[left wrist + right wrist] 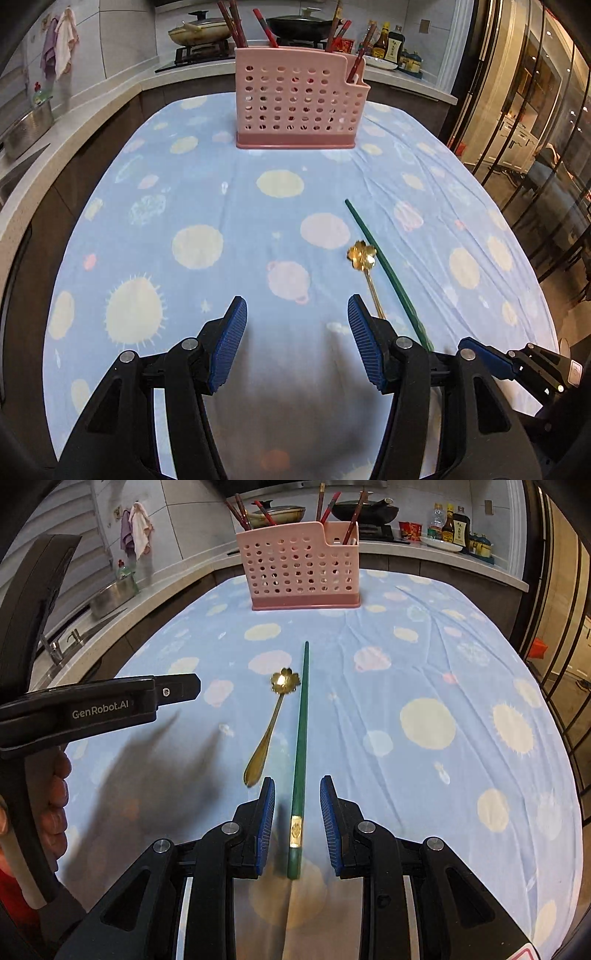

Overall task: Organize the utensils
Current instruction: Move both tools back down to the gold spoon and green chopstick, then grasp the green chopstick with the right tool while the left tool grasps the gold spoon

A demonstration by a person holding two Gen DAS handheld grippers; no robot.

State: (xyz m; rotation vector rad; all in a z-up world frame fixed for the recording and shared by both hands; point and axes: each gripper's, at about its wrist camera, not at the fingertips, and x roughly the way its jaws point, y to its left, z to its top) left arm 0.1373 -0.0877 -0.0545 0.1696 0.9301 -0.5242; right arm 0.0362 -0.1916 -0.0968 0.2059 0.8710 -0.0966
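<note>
In the right wrist view, the right gripper (297, 797) fills the lower middle of the frame with its blue-padded fingers (266, 823) spread partway apart, one on each side of the thick end of a green chopstick (301, 734); the pads stand clear of the stick and do not appear to be touching it. The chopstick lies flat on the blue patterned cloth (424, 672) that covers the bench, running from the gap between the fingers up toward the centre of the frame, with a gold band near its lower end. Just to its left lies a gold spoon (271, 723) with a flower-shaped bowl, the bowl close beside the chopstick's shaft and the handle angling away toward the lower left. At the top centre stands a pink perforated utensil holder (299, 568), upright on the cloth and well apart from the two loose pieces, with several red and brown chopsticks (240, 515) sticking out of its top. In the left wrist view, the left gripper (297, 314) sits at the bottom centre with its fingers (231, 339) wide open and nothing between them; the spoon (364, 258) and green chopstick (384, 266) lie just to the right of its right finger, and the holder (297, 103) stands at the top centre.
</note>
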